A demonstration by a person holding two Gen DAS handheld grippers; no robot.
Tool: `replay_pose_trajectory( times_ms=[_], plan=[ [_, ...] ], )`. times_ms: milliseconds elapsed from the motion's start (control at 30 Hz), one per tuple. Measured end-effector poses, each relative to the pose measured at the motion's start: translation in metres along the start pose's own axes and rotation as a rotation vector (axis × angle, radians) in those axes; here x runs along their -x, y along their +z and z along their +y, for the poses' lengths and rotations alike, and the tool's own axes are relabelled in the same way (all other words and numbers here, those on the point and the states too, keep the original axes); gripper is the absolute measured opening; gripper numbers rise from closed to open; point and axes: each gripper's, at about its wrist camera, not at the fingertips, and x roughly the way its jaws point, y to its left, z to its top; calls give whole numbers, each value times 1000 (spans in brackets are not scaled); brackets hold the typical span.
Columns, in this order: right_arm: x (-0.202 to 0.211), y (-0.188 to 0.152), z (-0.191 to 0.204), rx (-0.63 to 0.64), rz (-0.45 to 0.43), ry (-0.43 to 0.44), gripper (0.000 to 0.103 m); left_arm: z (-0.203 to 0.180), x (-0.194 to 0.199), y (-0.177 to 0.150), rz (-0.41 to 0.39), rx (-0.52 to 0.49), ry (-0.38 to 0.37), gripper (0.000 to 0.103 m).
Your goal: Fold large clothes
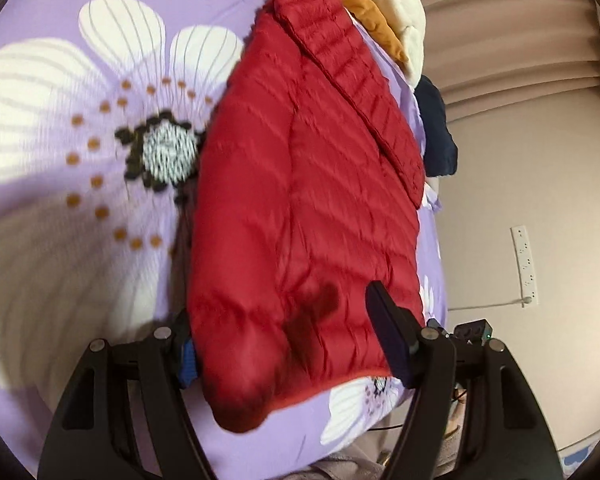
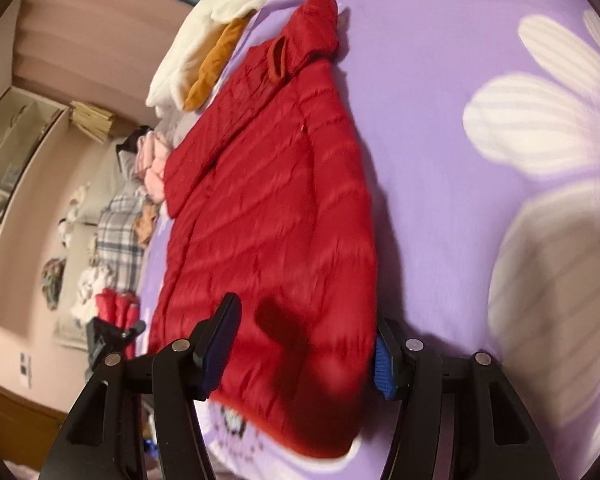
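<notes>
Left wrist view: red jacket (image 1: 300,200) hem between left tool's (image 1: 288,348) apart, unclamped pads.

Red jacket (image 1: 300,208) quilted, slight sheen, purple bedsheet (image 1: 100,40) matt cloth w/ floral print, cream fleece (image 2: 204,40) fuzzy

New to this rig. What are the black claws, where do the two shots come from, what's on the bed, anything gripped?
No robot here: a person carries a hand-held two-finger gripper in each hand, each with a fisheye camera looking along its fingers. One picture is from the left gripper, the other from the right gripper.

A red puffer jacket lies on a purple floral bedsheet, with a white fleece and a mustard garment behind it.

Both grippers straddle the jacket's near hem. The jaws stand apart; motion blur hides whether the pads press it.
</notes>
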Motion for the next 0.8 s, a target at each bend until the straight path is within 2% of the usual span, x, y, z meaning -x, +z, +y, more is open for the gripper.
replay_pose_trajectory(
  times_ms=[100, 167, 233, 300, 400, 500, 600, 800],
  plan=[
    [-2, -6, -1, -7, 4, 21, 59, -3, -1, -6, 1, 1, -7, 69],
    [-4, -7, -1, -3, -7, 23, 59, -4, -5, -5, -4, 2, 21, 56],
    [-5, -7, -1, -4, -19, 24, 57, -1, -13, -2, 10, 27, 21, 30],
    [-7, -8, -2, -1, -36, 1, 43, 4, -19, -1, 19, 60, 16, 24],
    [-8, -10, -5, -8, -50, -14, 31, -1, -17, -3, -1, 43, 48, 21],
    [-5, -12, -3, 3, -63, -34, 22, -16, -12, -4, -29, -25, 95, 16],
    [2, -14, 10, 56, -96, -50, 18, -32, -2, -5, -70, -97, 110, 15],
    [22, -14, 39, 147, -174, -14, 17, -69, 23, -8, -149, -252, 116, 14]
  ],
)
